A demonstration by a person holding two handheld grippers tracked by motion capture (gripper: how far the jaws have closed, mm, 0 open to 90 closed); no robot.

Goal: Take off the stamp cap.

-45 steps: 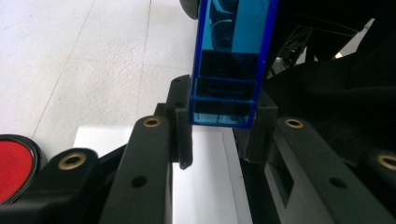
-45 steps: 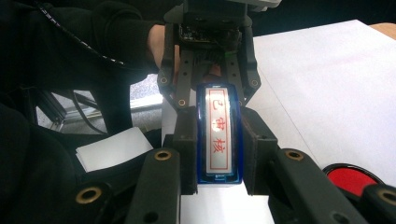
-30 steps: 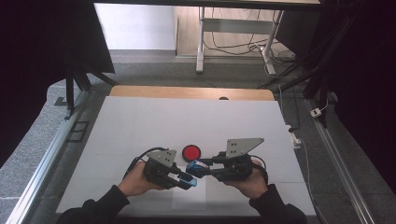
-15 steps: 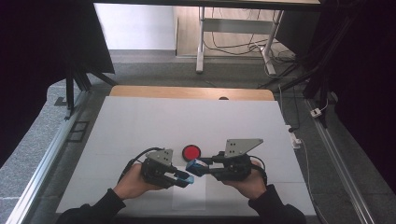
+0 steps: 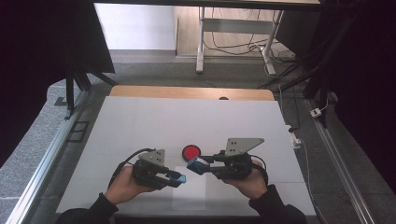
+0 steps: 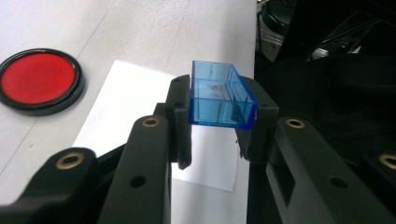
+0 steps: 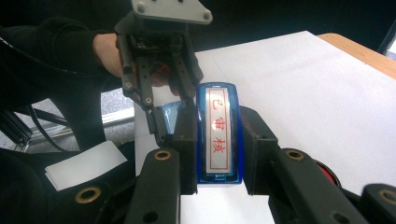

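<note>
My left gripper [image 6: 218, 101] is shut on a clear blue plastic cap [image 6: 219, 95], open side up. In the high view the left gripper [image 5: 179, 178] sits near the table's front edge, pointing right. My right gripper [image 5: 194, 165] points left toward it and is shut on a blue stamp [image 7: 218, 133], whose white label with red characters faces up. A small gap separates the stamp [image 5: 196, 164] from the cap [image 5: 181, 178]. In the right gripper view, the left gripper [image 7: 169, 114] shows beyond the stamp, the cap [image 7: 169, 112] in its jaws.
A round red ink pad [image 5: 190, 151] in a black rim lies on the white table [image 5: 140, 121] just behind the grippers. A small white paper sheet [image 5: 189, 196] lies under them at the front edge. Past the table's far wooden edge stand table legs and cables.
The left gripper has drawn back a little to the left with the cap, widening the gap to the stamp. The right gripper has stayed where it was.
</note>
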